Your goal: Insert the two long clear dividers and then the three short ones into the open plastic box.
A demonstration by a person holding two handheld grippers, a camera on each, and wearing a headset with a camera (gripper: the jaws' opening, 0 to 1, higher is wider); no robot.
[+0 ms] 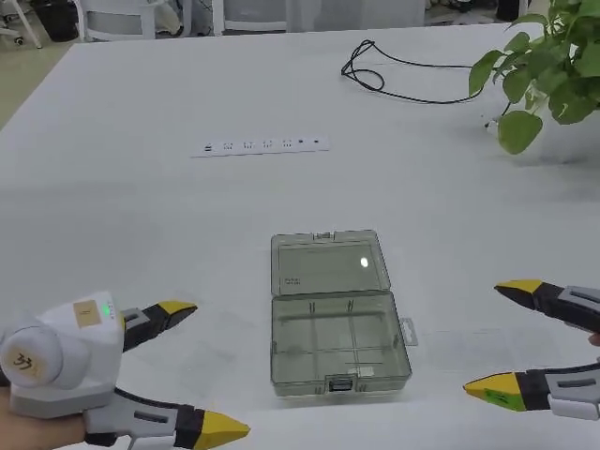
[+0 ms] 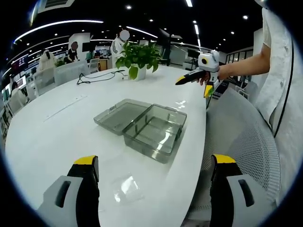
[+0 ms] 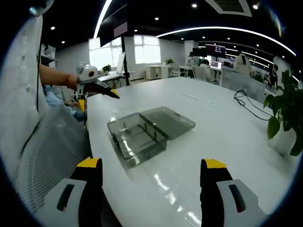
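Note:
A clear grey plastic box [image 1: 339, 345] lies open mid-table, its lid [image 1: 330, 262] folded flat behind it. Faint upright lines inside look like clear dividers; how many I cannot tell. A flat clear piece [image 2: 125, 187] lies on the table before the left gripper, and clear sheets [image 3: 176, 191] lie between the right gripper's fingers. My left gripper [image 1: 204, 369] stands open left of the box, holding nothing. My right gripper [image 1: 497, 337] stands open to the box's right, also holding nothing. The box [image 2: 156, 132] sits ahead of the left gripper [image 2: 154, 161], and the box [image 3: 137, 139] ahead of the right gripper [image 3: 151, 163].
A white power strip [image 1: 261, 145] lies behind the box. A black cable [image 1: 394, 75] coils at the back, with a potted plant [image 1: 544, 70] at the back right. The table's near edge runs close to the box front. A mesh chair [image 3: 52, 142] stands by the table.

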